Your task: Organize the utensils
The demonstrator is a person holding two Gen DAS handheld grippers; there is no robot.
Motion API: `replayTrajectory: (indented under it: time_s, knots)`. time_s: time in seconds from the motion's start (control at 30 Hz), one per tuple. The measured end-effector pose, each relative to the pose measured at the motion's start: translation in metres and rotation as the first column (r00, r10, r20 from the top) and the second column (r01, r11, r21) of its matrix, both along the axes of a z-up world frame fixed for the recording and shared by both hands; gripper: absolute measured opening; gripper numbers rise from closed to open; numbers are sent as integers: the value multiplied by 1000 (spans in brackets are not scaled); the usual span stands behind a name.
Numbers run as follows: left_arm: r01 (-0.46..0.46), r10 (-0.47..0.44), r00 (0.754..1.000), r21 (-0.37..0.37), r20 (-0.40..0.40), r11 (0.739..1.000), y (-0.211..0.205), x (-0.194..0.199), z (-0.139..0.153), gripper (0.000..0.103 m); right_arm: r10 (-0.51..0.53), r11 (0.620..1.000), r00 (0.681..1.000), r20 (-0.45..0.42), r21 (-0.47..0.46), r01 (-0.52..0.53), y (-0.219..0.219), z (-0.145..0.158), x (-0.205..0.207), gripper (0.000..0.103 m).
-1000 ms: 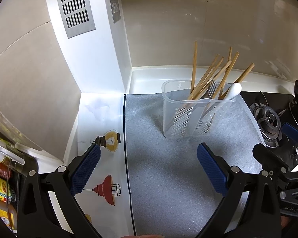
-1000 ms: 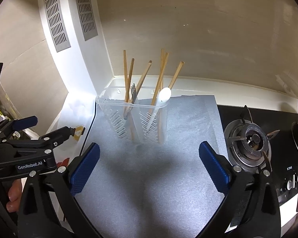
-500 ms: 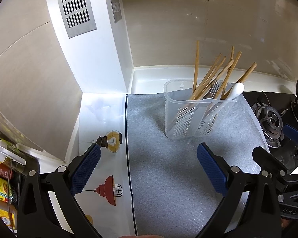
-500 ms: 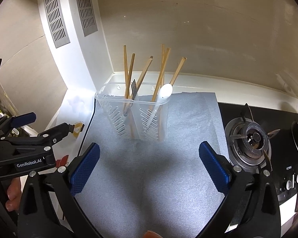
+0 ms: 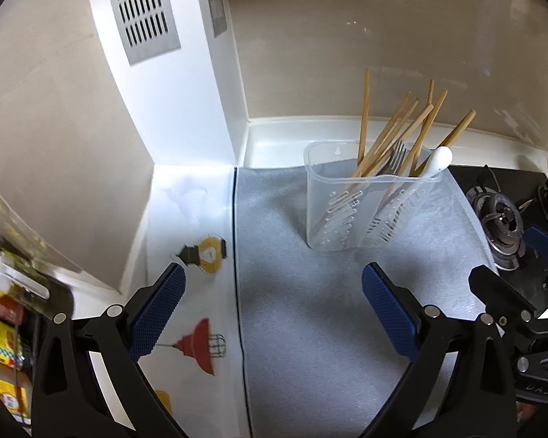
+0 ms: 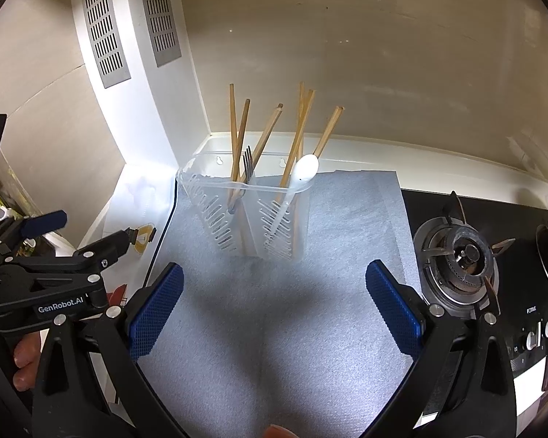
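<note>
A clear slotted plastic utensil holder (image 5: 350,208) (image 6: 248,219) stands upright on a grey mat (image 5: 310,310) (image 6: 274,310). Several wooden chopsticks (image 5: 394,135) (image 6: 299,135), a metal fork (image 5: 394,160) (image 6: 248,162) and a white spoon (image 5: 438,158) (image 6: 303,169) stick out of it. My left gripper (image 5: 274,310) is open and holds nothing, low over the mat's left edge, short of the holder. My right gripper (image 6: 274,306) is open too, over the mat in front of the holder. The left gripper's body (image 6: 54,270) shows at the left of the right wrist view.
A gas hob with a burner (image 6: 464,259) (image 5: 500,222) lies right of the mat. A white column with metal vents (image 5: 142,11) (image 6: 102,25) and beige walls close off the back. A counter sheet printed with lamps (image 5: 201,328) lies left of the mat. A person's fingers (image 6: 25,361) hold the left tool.
Both views have shifted slightly, with the holder a little further right in the left wrist view and higher in the right wrist view. Both grippers stay open; nothing was taken or let go.
</note>
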State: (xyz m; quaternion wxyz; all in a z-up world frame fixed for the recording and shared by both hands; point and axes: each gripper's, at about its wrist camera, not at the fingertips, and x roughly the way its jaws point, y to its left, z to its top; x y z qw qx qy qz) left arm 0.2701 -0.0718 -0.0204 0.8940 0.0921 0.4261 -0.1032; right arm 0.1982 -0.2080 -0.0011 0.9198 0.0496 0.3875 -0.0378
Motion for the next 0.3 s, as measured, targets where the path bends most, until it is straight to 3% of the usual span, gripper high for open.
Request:
replayTrajectory:
  time_s: [0.3]
  knots:
    - [-1,1,1000,-28,-20,1000,1,1,1,94,4,1000,1000,3,-5,-4,0,2,-1,98]
